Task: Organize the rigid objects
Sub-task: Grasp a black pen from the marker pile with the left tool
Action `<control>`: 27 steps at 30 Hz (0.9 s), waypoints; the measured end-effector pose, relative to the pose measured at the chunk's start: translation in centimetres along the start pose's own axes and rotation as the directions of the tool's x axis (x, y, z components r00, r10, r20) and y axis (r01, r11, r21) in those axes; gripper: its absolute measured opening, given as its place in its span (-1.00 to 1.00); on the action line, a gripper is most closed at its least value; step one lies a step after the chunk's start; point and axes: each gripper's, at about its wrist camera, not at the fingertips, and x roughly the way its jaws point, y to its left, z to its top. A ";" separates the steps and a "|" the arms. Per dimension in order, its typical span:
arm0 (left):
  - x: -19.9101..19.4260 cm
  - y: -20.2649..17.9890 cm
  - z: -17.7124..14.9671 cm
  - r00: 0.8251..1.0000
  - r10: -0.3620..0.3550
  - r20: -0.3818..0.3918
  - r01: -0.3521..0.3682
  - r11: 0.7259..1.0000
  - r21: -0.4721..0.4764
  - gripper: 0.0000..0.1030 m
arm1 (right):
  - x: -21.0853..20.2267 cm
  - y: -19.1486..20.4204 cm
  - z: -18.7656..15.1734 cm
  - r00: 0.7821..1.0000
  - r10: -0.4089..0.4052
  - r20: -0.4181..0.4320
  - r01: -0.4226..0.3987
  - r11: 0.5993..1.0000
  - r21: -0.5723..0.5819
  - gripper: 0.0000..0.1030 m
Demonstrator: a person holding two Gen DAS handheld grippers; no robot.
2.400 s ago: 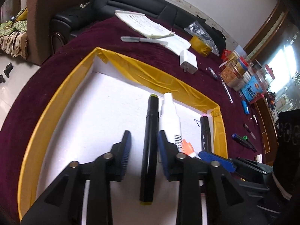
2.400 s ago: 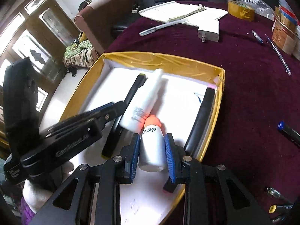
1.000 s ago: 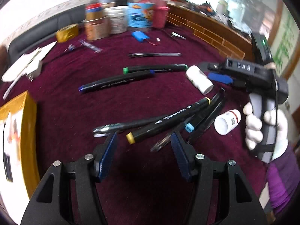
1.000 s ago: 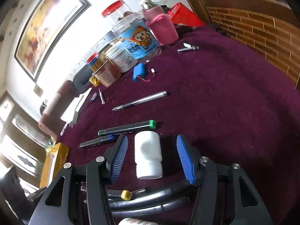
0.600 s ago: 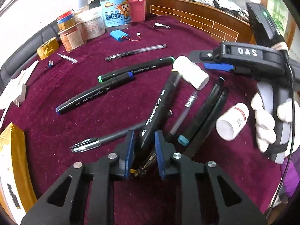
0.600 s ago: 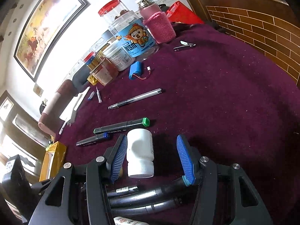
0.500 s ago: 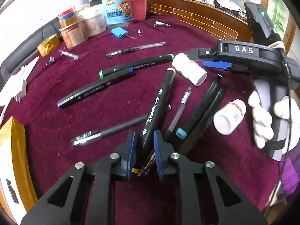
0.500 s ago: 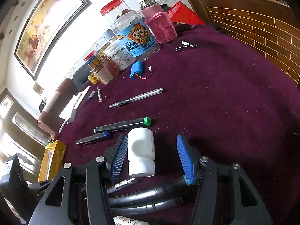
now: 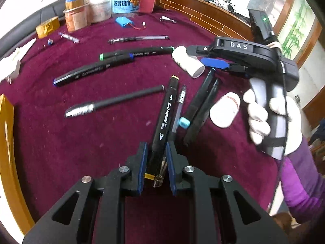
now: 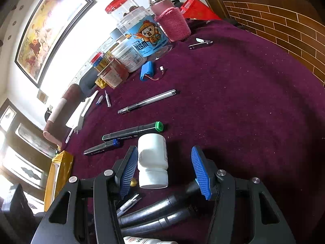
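Note:
My left gripper [image 9: 156, 164] is shut on a black marker with a yellow cap [image 9: 165, 113], gripping its near end; a thin grey pen [image 9: 178, 109] lies against it. My right gripper [image 10: 162, 170] is open around a small white bottle [image 10: 152, 160] lying on the maroon cloth, the left pad near its side; it also shows in the left wrist view [image 9: 187, 62]. Several more markers [image 9: 93, 69] and a second white bottle [image 9: 224, 109] lie nearby. The yellow-rimmed tray [image 9: 6, 142] is at the left edge.
Jars [image 10: 140, 32], a pink-sleeved flask [image 10: 170, 20], a blue battery pack [image 10: 149, 70], a silver pen [image 10: 147, 101] and tape roll [image 9: 47, 27] stand at the back. A brick-pattern ledge [image 10: 284, 24] bounds the table's right side. Two dark markers [image 10: 154, 213] lie under my right gripper.
Both grippers left the tray and came to the loose pens. My left gripper closed on the yellow-capped marker and swung it. My right gripper stayed open around the white bottle.

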 end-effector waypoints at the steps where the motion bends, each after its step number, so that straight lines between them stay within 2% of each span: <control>1: -0.3 0.1 0.0 1.000 0.002 0.006 -0.002 1.000 -0.002 -0.69 | 0.1 0.0 0.0 1.000 0.001 -0.003 -0.001 1.000 0.001 -0.05; 3: -1.1 0.3 0.3 0.999 0.027 0.040 -0.027 1.000 0.010 -0.69 | 0.1 0.0 0.0 1.000 0.004 -0.008 -0.004 1.000 0.000 -0.05; 5: -1.4 0.7 1.4 0.991 0.107 0.080 -0.110 0.994 0.024 -0.69 | 0.1 0.1 0.0 1.000 0.005 -0.007 -0.005 1.000 -0.004 -0.05; 7: -1.2 1.2 2.6 0.983 0.144 0.110 -0.151 0.987 0.061 -0.60 | 0.1 0.2 -0.1 1.000 0.007 -0.006 -0.007 1.000 -0.006 -0.04; 8: -0.6 1.6 3.2 0.982 0.152 0.113 -0.162 0.983 0.090 -0.41 | 0.1 0.2 -0.1 1.000 0.007 -0.006 -0.007 1.000 -0.006 -0.04; 9: 0.2 2.1 3.6 0.982 0.161 0.102 -0.172 0.979 0.114 -0.30 | 0.1 0.1 -0.1 1.000 0.003 -0.006 -0.003 1.000 -0.007 -0.04; 13: 3.4 2.7 4.4 0.976 0.213 0.049 -0.219 0.944 0.245 -0.20 | 0.2 0.1 -0.2 1.000 -0.009 -0.006 0.009 1.000 -0.005 -0.04; 14: 3.7 2.4 4.4 0.971 0.230 0.061 -0.238 0.931 0.277 -0.09 | 0.3 0.2 -0.2 1.000 -0.011 -0.007 0.011 1.000 -0.005 -0.04; 15: 3.7 2.0 4.4 0.969 0.231 0.081 -0.245 0.921 0.302 -0.10 | 0.3 0.1 -0.2 1.000 -0.010 -0.006 0.010 1.000 -0.005 -0.04; 16: 3.8 2.1 4.5 0.970 0.232 0.073 -0.243 0.924 0.297 -0.11 | 0.3 0.1 -0.2 1.000 -0.010 -0.006 0.010 1.000 -0.006 -0.04; 17: 3.8 2.3 4.6 0.974 0.221 0.046 -0.225 0.936 0.270 -0.26 | 0.4 0.2 -0.2 1.000 -0.009 -0.006 0.009 1.000 -0.007 -0.04; 18: 3.7 2.4 4.7 0.980 0.197 0.028 -0.197 0.947 0.254 -0.61 | 0.4 0.2 -0.2 1.000 -0.009 -0.006 0.009 1.000 -0.008 -0.03; 19: 3.5 2.4 4.5 0.986 0.165 0.000 -0.160 0.957 0.242 -0.71 | 0.4 0.2 -0.1 1.000 -0.010 -0.006 0.010 1.000 -0.011 -0.03; 23: 2.7 2.0 3.0 0.990 0.138 -0.039 -0.127 0.967 0.222 -0.82 | 0.4 0.2 -0.2 1.000 -0.011 -0.005 0.011 1.000 -0.013 -0.03; 27: 2.5 1.2 2.2 0.988 0.150 -0.025 -0.141 0.967 0.212 -0.82 | 0.5 0.2 -0.2 1.000 -0.011 -0.005 0.010 1.000 -0.013 -0.02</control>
